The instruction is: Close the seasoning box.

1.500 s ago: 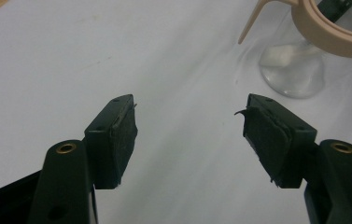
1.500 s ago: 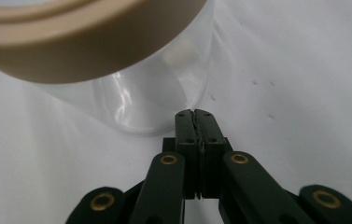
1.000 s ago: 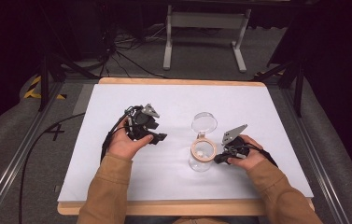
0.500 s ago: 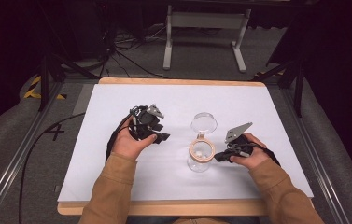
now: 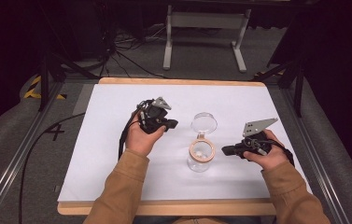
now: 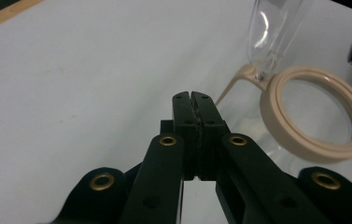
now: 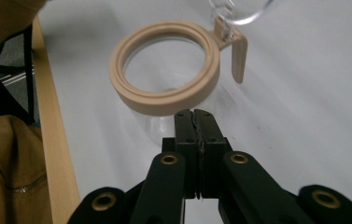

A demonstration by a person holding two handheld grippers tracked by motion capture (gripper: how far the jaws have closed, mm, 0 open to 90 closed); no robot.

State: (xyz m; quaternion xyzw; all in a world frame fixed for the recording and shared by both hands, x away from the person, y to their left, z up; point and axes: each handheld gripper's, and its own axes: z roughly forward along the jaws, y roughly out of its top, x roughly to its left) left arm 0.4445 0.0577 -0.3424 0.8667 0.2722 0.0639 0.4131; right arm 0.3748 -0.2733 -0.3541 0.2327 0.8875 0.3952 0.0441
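Observation:
A clear glass jar [image 5: 200, 158] with a beige ring [image 6: 313, 148] at its mouth stands on the white table top [image 5: 113, 163]. Its clear hinged lid [image 5: 204, 123] is swung open and back. My left gripper [image 5: 172, 124] is to the left of the jar and points at it, apart from it. Its jaws have just been closing and now meet with nothing between them, as the left gripper view shows [image 6: 193, 98]. My right gripper [image 5: 225, 150] hangs just right of the jar, shut and empty. In the right gripper view [image 7: 194, 114] its tips are just short of the beige ring [image 7: 164, 103].
The table's wooden front edge [image 5: 164, 207] runs below my sleeves. A metal rail [image 5: 10, 172] lies along its left side, and a white stand [image 5: 204, 23] and cables are on the floor beyond it.
The right gripper has drawn back from the jar, to the right and upward. The left gripper has shifted slightly toward the jar.

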